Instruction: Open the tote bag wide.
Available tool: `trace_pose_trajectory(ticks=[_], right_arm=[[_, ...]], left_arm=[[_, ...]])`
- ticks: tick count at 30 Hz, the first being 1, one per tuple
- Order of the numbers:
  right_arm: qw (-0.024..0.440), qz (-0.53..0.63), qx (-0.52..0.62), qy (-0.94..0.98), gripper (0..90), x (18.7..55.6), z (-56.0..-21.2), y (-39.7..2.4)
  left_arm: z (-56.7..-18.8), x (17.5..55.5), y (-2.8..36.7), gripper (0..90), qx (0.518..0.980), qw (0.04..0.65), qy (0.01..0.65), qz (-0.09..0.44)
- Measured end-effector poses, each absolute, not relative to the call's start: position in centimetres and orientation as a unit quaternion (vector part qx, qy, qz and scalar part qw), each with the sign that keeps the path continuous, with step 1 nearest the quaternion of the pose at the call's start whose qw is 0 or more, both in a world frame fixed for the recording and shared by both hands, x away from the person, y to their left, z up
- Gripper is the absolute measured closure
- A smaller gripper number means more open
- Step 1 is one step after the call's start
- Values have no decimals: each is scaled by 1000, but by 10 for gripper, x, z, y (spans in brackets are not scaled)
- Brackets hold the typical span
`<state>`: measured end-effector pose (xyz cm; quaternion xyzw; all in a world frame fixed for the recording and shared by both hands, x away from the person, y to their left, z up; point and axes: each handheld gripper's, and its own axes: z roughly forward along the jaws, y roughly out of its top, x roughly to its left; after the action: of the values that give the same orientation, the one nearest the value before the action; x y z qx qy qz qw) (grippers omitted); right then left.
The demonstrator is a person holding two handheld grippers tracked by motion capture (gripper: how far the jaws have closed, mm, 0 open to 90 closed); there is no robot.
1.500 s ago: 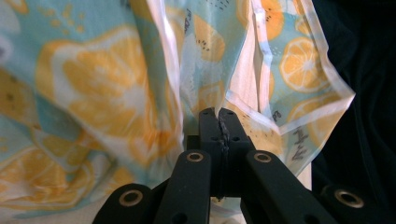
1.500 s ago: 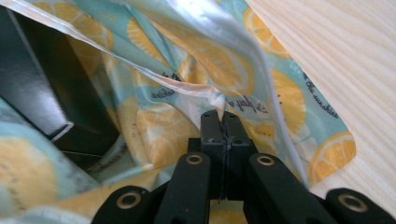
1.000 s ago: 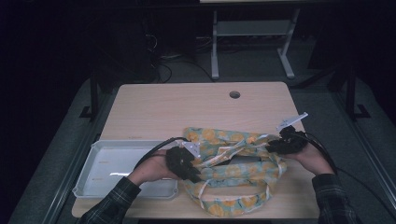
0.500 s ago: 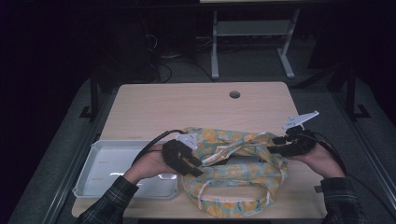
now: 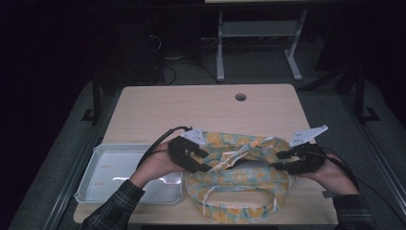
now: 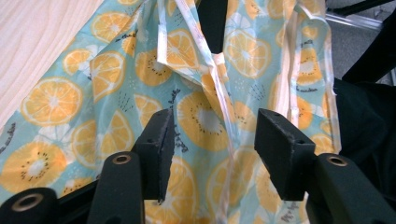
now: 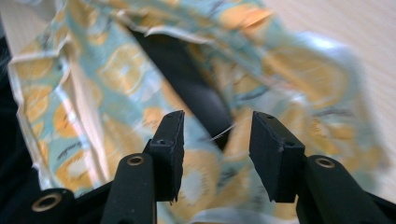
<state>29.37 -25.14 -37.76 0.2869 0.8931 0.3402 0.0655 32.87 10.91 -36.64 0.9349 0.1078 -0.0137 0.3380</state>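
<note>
my left gripper (image 5: 203,164) and right gripper (image 5: 283,162) have just been opening, jaws parted, nothing pinched. the soft, light teal cloth bag with orange-slice print (image 5: 239,184) lies crumpled on the wooden table (image 5: 182,108); i'd pinch its pale hemmed rim.

Pale blue cloth (image 5: 239,179) with orange citrus slices, white tray (image 5: 103,184), light wood table (image 5: 191,108)

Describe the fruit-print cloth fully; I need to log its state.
The cloth is thin, pale blue fabric printed with orange slices, with cream-edged straps or ties, possibly an apron. It lies crumpled on the wooden table, right of the white tray. The left gripper and right gripper meet its two ends, jaws apart.
</note>
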Motion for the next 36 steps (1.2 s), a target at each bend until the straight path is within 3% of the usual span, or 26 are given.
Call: trace_pose_trajectory(ticks=[13,21,36], right_arm=[[55,311,273,909,468,280,-398,-244],[57,310,260,913,445,289,-404,-238],[31,309,244,919,441,295,-414,-238]], left_arm=[[-391,330,83,434,944,309,114,-9],[-398,332,79,540,946,300,120,-10],[-400,334,80,592,945,302,126,-14]])
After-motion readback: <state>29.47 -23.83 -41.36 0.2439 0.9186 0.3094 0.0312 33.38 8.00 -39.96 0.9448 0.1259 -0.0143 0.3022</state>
